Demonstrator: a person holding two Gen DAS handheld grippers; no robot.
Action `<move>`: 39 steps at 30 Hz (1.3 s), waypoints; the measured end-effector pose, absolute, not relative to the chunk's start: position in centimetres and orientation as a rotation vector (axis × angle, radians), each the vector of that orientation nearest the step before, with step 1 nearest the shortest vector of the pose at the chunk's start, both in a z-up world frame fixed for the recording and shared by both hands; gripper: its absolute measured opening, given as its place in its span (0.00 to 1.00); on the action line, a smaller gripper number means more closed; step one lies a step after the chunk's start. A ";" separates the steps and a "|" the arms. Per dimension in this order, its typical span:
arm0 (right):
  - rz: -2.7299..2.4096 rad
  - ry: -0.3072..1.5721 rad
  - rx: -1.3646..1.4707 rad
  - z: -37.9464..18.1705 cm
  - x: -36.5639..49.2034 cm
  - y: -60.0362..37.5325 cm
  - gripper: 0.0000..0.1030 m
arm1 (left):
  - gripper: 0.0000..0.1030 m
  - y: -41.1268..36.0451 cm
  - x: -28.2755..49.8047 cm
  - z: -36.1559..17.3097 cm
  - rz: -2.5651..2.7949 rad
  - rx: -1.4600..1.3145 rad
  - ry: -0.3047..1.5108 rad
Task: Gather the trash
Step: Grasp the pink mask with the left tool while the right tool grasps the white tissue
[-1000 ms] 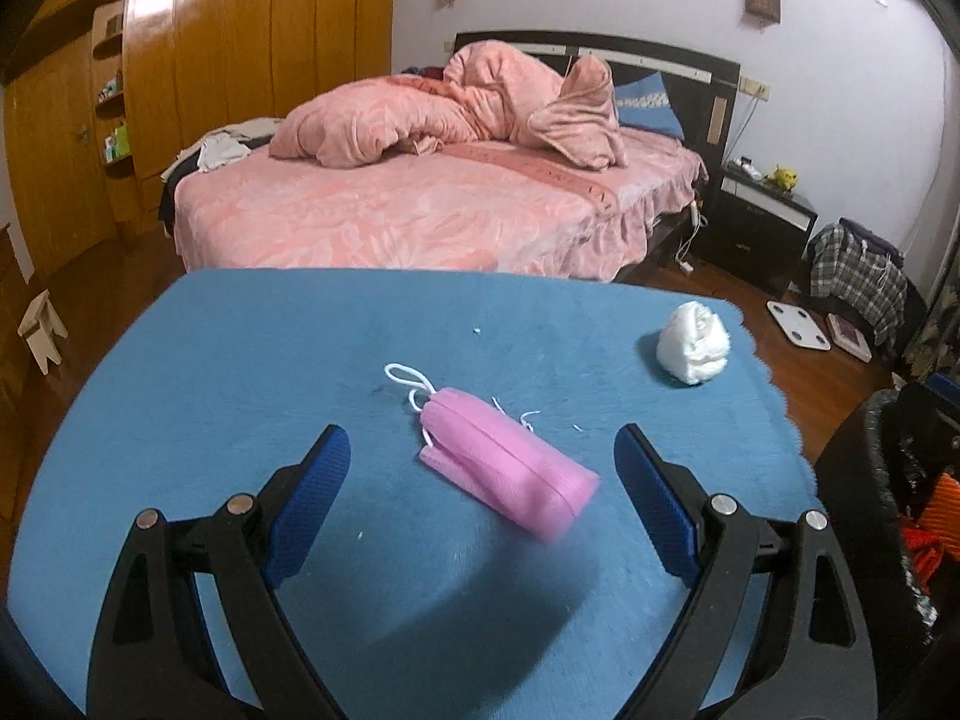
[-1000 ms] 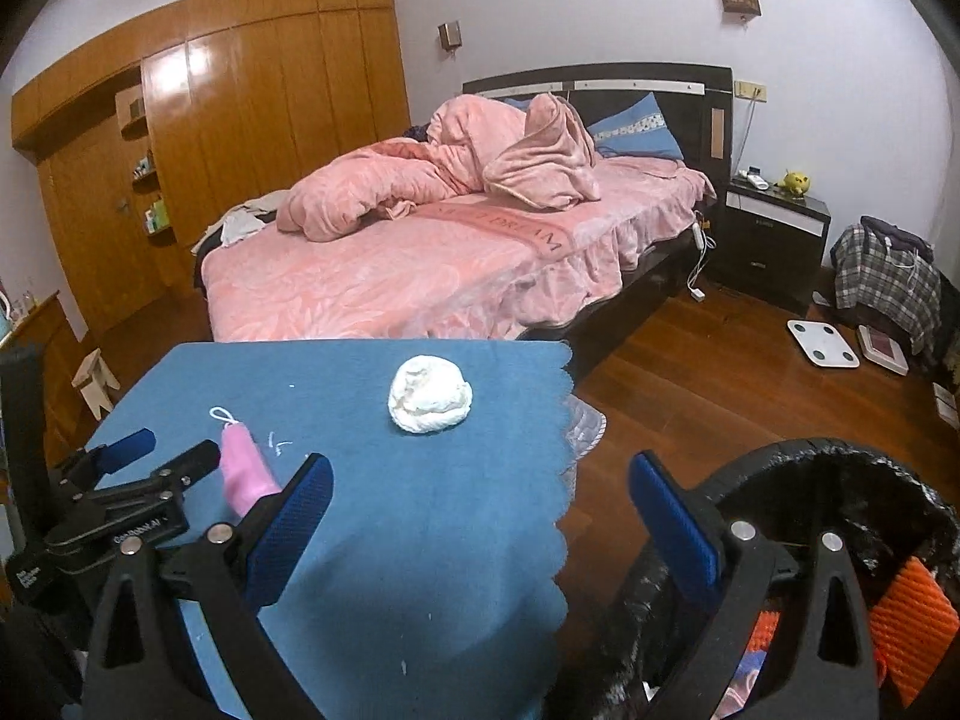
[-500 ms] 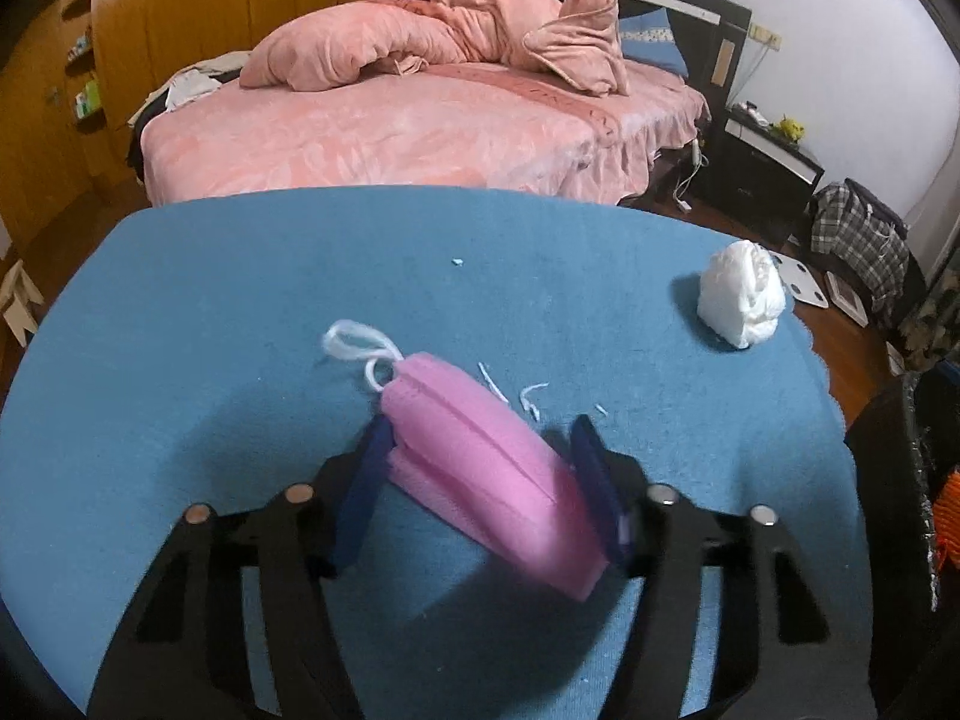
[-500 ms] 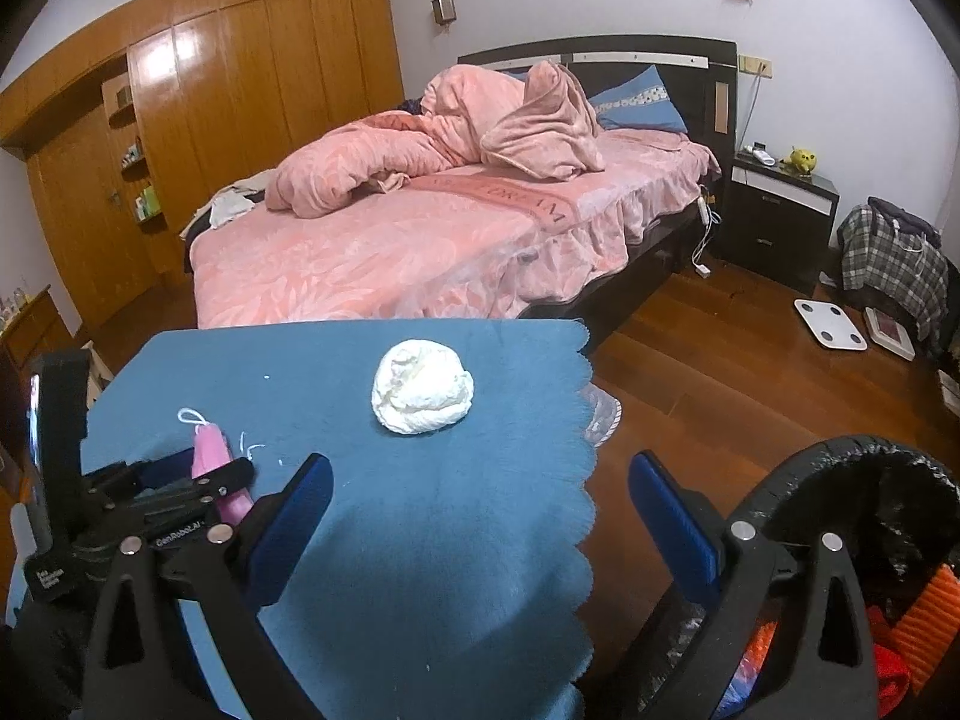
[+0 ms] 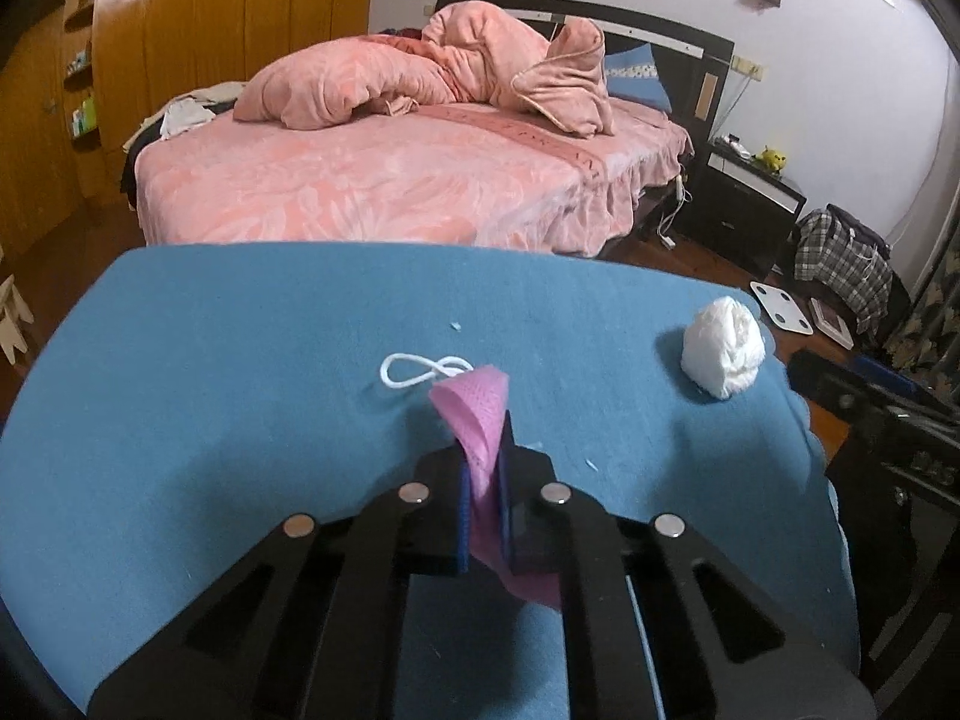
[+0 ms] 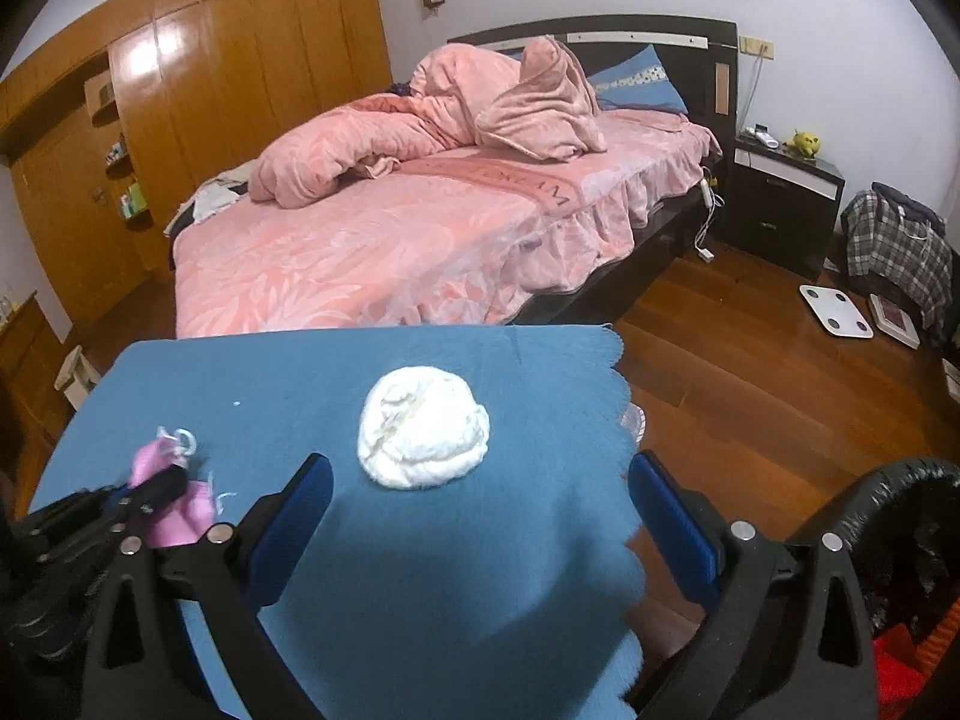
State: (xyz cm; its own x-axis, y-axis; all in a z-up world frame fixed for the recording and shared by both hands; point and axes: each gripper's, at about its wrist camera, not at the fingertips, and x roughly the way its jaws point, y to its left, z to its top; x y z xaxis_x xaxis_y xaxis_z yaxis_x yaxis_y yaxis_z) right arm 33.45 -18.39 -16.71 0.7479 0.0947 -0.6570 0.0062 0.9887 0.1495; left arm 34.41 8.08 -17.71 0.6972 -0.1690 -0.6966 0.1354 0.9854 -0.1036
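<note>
Since half a second ago: left gripper [image 5: 483, 468] closed from a loose straddle to a tight pinch on the pink mask [image 5: 477, 420], now crumpled and lifted at its far end; right gripper [image 6: 477, 516] brought closer over the white wad [image 6: 423, 426]

Left gripper: blue pads [image 5: 462, 516] nearly together, only the mask's thickness between them. Gripped at the mask's middle, one end poking up and forward past the fingertips, the other trailing back beneath the jaws toward the camera. White ear loop [image 5: 414, 371] lying on the blue cloth [image 5: 210, 360] just ahead and left of the pinched end. Also seen from the right wrist view at lower left: mask [image 6: 174, 510] bunched around the closed black jaws of the left gripper [image 6: 153, 489], somewhat blurred

Right gripper: wide open, holding nothing, touching nothing. Blue pads [image 6: 288, 528] spread well apart, low over the cloth's near right part. Wad resting on the cloth just ahead of the gap between the fingers, nearer the left finger, not between them. Same wad [image 5: 723, 354] in the left wrist view, far right on the cloth near its scalloped edge, well apart from the mask

Black bin [image 6: 900, 516] with a black liner at lower right of the right wrist view, beside the cloth's right edge, red and orange contents visible inside

Behind: pink bed [image 6: 420, 240], wooden floor [image 6: 750, 372]
</note>
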 end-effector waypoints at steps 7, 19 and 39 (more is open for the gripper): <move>0.047 0.777 0.136 -18.3 36.4 -17.6 0.94 | 0.06 9.2 35.6 -17.5 -0.142 -0.041 0.777; 0.097 0.842 0.095 -19.6 38.7 -15.6 0.57 | 0.06 10.1 36.5 -18.2 -0.129 -0.059 0.798; 0.143 0.774 0.137 -16.7 35.6 -15.7 0.41 | 0.09 9.7 35.6 -17.0 -0.155 -0.064 0.794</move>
State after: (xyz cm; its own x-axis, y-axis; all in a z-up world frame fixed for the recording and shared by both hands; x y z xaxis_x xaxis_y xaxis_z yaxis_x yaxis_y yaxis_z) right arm 35.55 -15.74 -16.70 0.7064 0.1783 -0.6850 -0.0778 0.9814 0.1752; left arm 35.62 9.69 -17.04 0.6905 -0.1623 -0.7049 0.1142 0.9867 -0.1153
